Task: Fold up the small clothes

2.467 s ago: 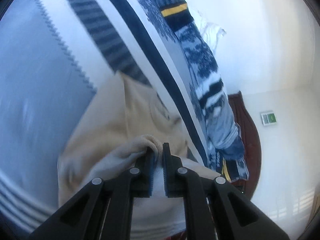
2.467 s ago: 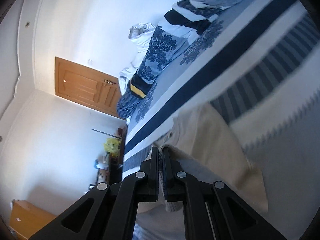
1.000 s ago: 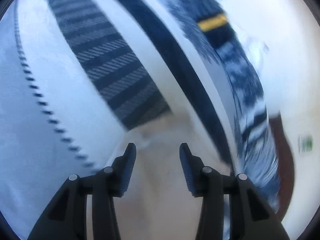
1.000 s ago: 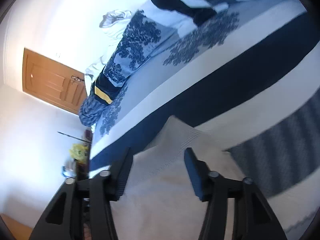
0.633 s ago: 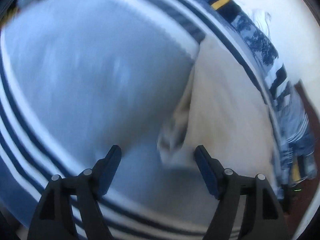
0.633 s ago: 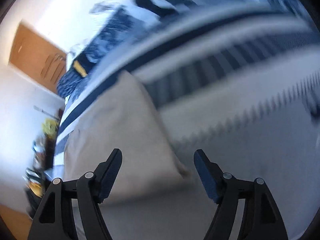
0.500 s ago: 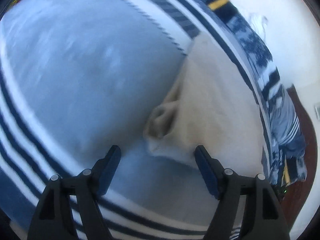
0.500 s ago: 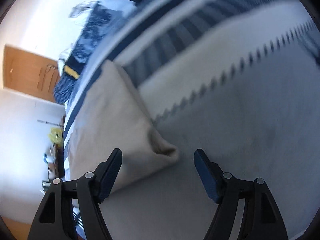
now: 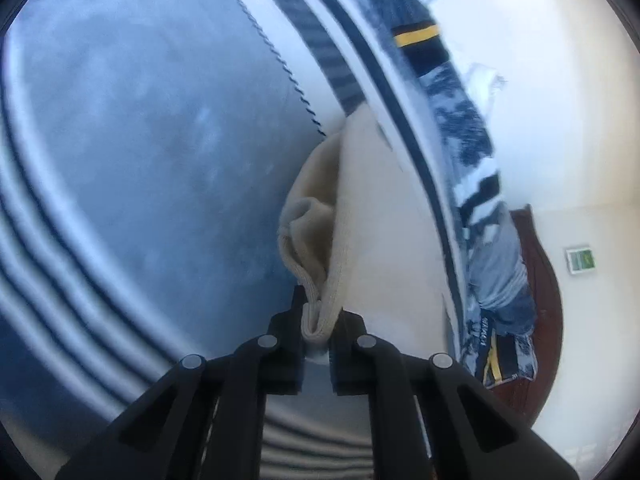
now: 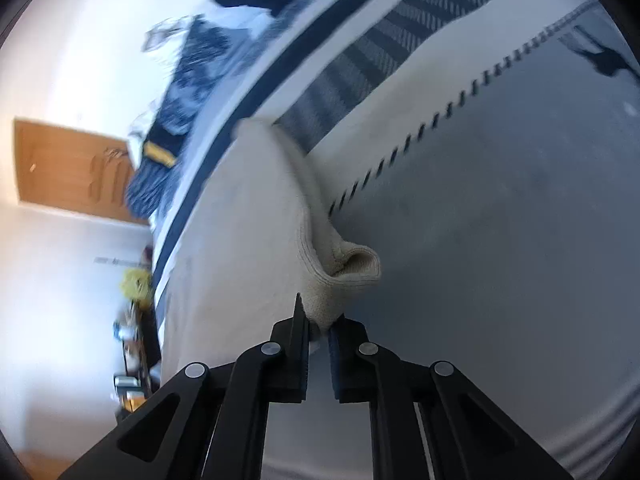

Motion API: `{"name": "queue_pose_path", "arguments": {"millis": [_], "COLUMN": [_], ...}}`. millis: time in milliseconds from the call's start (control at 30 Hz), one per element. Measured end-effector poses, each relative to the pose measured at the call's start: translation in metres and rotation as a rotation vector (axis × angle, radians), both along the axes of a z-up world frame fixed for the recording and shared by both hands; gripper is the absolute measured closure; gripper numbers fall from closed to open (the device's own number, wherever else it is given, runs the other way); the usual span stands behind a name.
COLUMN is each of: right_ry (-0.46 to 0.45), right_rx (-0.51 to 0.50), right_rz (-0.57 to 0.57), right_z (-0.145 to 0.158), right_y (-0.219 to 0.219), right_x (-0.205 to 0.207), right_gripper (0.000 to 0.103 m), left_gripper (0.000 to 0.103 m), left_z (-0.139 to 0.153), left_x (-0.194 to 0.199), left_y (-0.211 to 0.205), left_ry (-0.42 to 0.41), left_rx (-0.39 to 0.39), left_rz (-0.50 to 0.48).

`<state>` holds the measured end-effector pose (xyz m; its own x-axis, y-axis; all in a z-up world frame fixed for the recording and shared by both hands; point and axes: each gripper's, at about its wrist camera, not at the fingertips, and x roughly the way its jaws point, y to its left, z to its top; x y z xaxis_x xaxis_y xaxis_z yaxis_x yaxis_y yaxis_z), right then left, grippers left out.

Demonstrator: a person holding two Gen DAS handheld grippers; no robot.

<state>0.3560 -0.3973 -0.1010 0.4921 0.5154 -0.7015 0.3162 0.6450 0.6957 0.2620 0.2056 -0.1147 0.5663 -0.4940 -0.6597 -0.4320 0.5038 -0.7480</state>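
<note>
**Both grippers pinch the cream garment's corners**

The cream knit garment lies on the bed, edges ribbed. Having just closed, the left gripper and right gripper each pinch a corner. Beyond the garment, bedding blurs.

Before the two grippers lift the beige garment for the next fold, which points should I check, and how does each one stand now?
1. Left gripper closed on the garment: ok, its jaws have just closed and the ribbed edge is pinched between them.
2. Right gripper closed on a garment corner: ok, jaws just closed, cloth between them.
3. Bedspread not pinched along with it: cannot tell, the pads hide the underside.
4. Garment lying flat: not ok, the cuff bunches up near each grip.
5. Bed area ahead free of other clothes: ok in both views.
</note>
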Motion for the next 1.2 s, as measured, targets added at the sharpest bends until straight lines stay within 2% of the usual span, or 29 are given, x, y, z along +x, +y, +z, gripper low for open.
{"name": "queue_pose_path", "arguments": {"millis": [133,200,300,367,400,433,500,567,633,700,767,800,833,933,1067,1200], "right_ry": [-0.037,-0.019,0.022,0.043,0.031,0.016,-0.012,-0.033,-0.062,-0.077,-0.061,-0.056,-0.056,-0.057,0.008,0.027], "right_rx": [-0.004,-0.027,-0.066,-0.062,-0.023,-0.026,-0.098,-0.119,-0.055,0.014,-0.017,-0.046,-0.070,-0.089,-0.104,-0.127], "right_rz": [0.011,0.018,0.033,-0.003,-0.028,-0.041,-0.042,-0.040,-0.074,-0.077,-0.064,-0.060,-0.060,-0.050,-0.038,-0.015], "right_z": [0.013,0.003,-0.025,-0.037,-0.037,-0.033,-0.016,-0.009,-0.012,-0.014,-0.013,-0.011,-0.008,-0.009,-0.021,-0.031], "right_y": [0.003,0.011,0.013,0.002,-0.008,-0.016,-0.021,-0.025,-0.031,-0.031,-0.024,-0.019,-0.013,-0.002,0.010,0.022], "right_x": [-0.086,-0.130,-0.182,-0.201,-0.208,-0.214,-0.224,-0.235,-0.250,-0.255,-0.252,-0.251,-0.249,-0.237,-0.205,-0.176], "right_gripper": [0.095,0.095,0.095,0.097,0.100,0.103,0.103,0.103,0.099,0.096,0.064,0.037,0.030,0.030,0.030,0.030], "left_gripper": [0.095,0.095,0.095,0.095,0.095,0.095,0.095,0.095,0.094,0.093,0.093,0.092,0.088,0.081,0.054,0.053], "left_z": [0.005,-0.006,-0.027,-0.022,-0.014,-0.006,0.005,0.003,-0.008,-0.017,-0.025,-0.027,-0.029,-0.031,-0.028,-0.030], "left_x": [-0.064,-0.087,-0.114,-0.119,-0.121,-0.126,-0.128,-0.123,-0.122,-0.126,-0.139,-0.144,-0.148,-0.151,-0.143,-0.132], "left_y": [-0.009,-0.015,-0.014,-0.014,-0.016,-0.016,-0.020,-0.026,-0.026,-0.022,-0.012,-0.009,-0.004,0.003,-0.006,-0.015], "left_ry": [0.008,0.040,0.071,0.040,0.024,0.008,-0.007,0.030,0.077,0.111,0.074,0.057,0.054,0.032,0.002,0.007], "left_rx": [0.064,0.080,0.050,0.030,0.041,0.056,0.078,0.123,0.159,0.156,0.065,0.045,0.043,0.033,0.046,0.072], "left_rz": [-0.015,-0.027,-0.014,0.005,0.012,0.013,0.004,-0.013,-0.019,0.000,0.035,0.046,0.050,0.044,0.004,-0.035]}}
